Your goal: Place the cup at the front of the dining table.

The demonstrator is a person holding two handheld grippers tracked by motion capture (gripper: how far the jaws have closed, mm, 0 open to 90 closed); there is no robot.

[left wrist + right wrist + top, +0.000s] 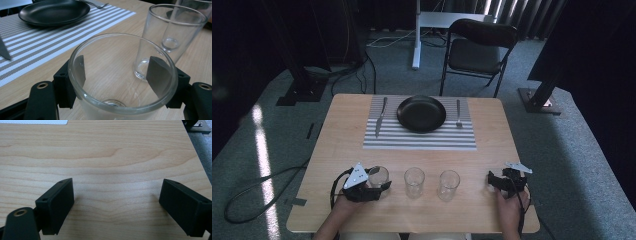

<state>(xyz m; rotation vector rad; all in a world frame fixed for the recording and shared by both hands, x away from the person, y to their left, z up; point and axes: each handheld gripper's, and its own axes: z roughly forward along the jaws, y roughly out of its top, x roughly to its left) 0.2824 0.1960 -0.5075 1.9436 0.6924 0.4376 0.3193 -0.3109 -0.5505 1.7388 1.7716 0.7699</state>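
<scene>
So the left gripper (371, 184) has its jaws snug around the short clear glass tumbler (120, 82) at the table's 7 o'clock, probably to lift it, while the right gripper (117, 205) sits spread wide and empty at 5 o'clock, waiting.

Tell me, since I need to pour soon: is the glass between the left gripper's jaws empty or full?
Empty. In the left gripper view the glass is clear to its base, wood grain showing through; the left gripper has a jaw on either side.
</scene>
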